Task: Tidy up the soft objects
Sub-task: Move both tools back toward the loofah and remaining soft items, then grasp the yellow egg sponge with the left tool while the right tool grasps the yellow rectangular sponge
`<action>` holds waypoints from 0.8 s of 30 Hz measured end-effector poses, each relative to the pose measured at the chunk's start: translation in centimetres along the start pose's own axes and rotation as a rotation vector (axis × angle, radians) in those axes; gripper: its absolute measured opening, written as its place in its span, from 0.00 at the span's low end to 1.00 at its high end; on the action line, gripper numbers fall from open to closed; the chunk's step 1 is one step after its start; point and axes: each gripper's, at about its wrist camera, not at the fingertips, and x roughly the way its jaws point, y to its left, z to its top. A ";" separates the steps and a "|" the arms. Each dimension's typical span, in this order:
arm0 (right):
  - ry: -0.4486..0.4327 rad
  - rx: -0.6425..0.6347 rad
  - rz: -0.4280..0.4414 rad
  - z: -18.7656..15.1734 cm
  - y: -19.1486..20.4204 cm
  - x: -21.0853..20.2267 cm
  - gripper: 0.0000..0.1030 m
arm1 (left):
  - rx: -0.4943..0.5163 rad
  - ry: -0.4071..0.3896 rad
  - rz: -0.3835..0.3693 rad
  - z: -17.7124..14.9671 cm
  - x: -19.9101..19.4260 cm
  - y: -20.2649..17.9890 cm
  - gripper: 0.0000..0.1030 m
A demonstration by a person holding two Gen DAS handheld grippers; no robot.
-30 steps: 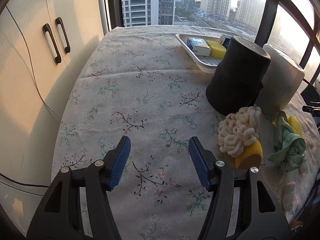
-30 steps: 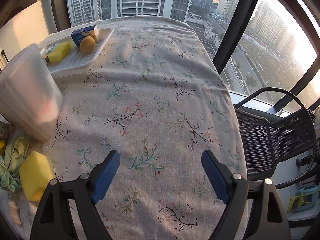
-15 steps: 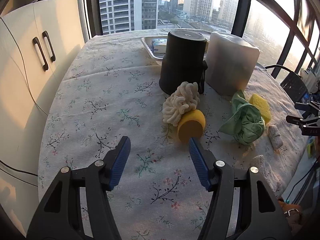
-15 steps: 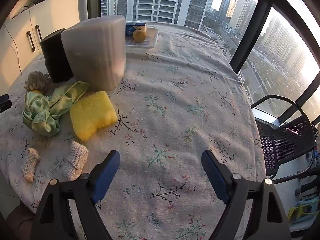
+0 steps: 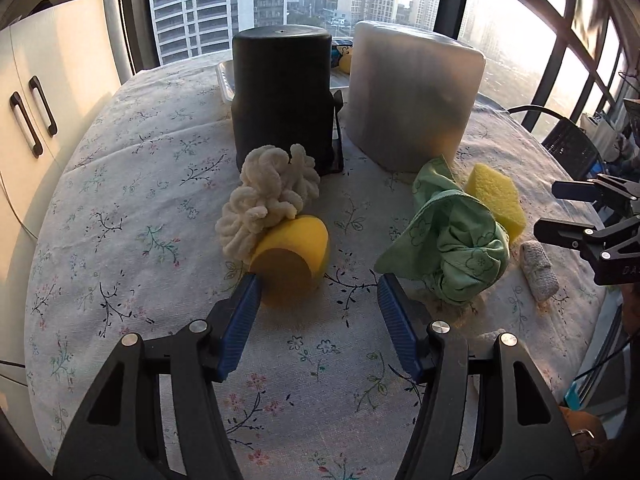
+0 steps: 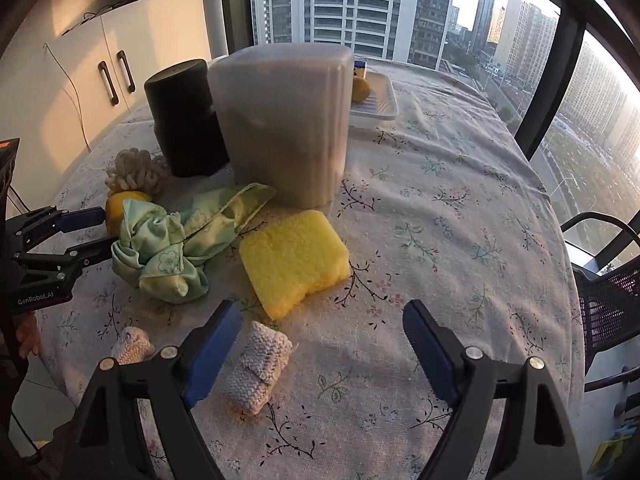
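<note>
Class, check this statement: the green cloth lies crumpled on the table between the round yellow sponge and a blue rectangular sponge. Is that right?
Not quite. The rectangular sponge is yellow, not blue, as the right wrist view shows. The rest holds: the green cloth lies crumpled on the table between it and the round yellow sponge.

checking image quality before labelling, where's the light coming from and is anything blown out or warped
Left wrist view: low warm sun through the window on the right blows out the sky; the black bin faces the camera in shadow; frame edges bend. Right wrist view: same backlight, hazy glare on the right, yellow sponge sharp and well lit.
</note>
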 end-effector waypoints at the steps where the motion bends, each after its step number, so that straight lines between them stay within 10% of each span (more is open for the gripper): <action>1: 0.009 0.007 0.000 0.2 -0.1 0.4 0.83 | -0.001 -0.005 0.004 0.1 0.1 0.0 0.57; 24: 0.027 0.011 0.089 2.5 -0.5 4.2 0.89 | -0.119 -0.028 0.039 1.8 2.6 2.6 0.53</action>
